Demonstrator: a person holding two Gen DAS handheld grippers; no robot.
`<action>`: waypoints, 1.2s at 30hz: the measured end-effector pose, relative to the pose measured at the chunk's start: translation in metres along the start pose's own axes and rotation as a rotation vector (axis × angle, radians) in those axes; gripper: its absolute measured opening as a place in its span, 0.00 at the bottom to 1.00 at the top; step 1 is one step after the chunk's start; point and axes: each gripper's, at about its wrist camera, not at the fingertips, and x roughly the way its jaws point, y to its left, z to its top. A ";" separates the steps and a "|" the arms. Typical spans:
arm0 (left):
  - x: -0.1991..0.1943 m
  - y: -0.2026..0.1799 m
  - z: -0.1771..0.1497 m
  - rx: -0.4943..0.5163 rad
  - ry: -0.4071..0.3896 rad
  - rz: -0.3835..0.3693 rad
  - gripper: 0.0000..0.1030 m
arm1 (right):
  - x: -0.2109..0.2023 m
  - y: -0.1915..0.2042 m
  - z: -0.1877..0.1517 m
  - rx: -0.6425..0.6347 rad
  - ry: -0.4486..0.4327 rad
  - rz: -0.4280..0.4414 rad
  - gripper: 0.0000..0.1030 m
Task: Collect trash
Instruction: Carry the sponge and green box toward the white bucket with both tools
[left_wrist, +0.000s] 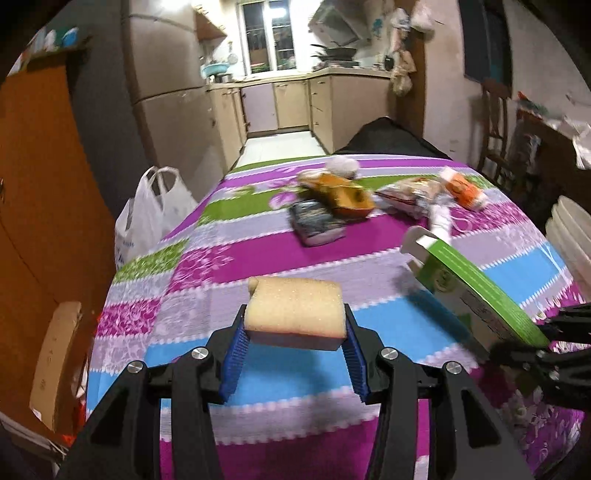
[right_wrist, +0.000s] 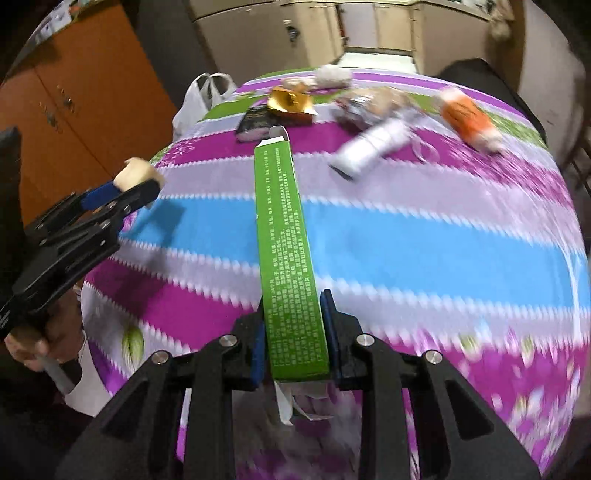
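Blue-padded fingers of the left claw (left_wrist: 295, 332) clamp a yellow sponge (left_wrist: 295, 312) by its two short ends, lifted clear of the striped cloth on the bench (left_wrist: 295, 402). To its right, the right claw (right_wrist: 295, 332) pinches a long green carton (right_wrist: 288, 251) near its rear end; the carton's long axis runs straight ahead along the fingers, its open flap at the far tip, and crumpled white paper hangs out of the near end. Both claws are thus full, each closed narrowly on its own piece.

Farther out across the bench lies the remaining trash, blurred: a dark packet (left_wrist: 317, 223) and an orange-gold wrapper (left_wrist: 338, 194) touching it, a white ball of paper (left_wrist: 343, 166) behind them, then to the right a pale crinkled bag (left_wrist: 406, 192), a white tube-like pack (right_wrist: 369, 147) and an orange-and-white pouch (left_wrist: 465, 190).

Off the bench's left edge stands a white plastic bag (left_wrist: 151, 214), handles up and mouth apparently open. That looks like the likely place for the trash. It lies forward and to the left of both claws, and the left claw with the sponge is clearly the nearer one. The carton would have to cross over the left claw's side, and being long, it probably should go in end-first.
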 end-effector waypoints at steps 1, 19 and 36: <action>-0.001 -0.007 0.001 0.017 -0.005 0.002 0.47 | -0.004 -0.004 -0.005 0.005 0.002 0.000 0.24; -0.022 -0.142 0.073 0.208 -0.113 -0.139 0.47 | -0.128 -0.099 -0.018 0.197 -0.123 -0.095 0.24; -0.036 -0.289 0.126 0.394 -0.177 -0.275 0.47 | -0.215 -0.223 -0.051 0.419 -0.171 -0.340 0.24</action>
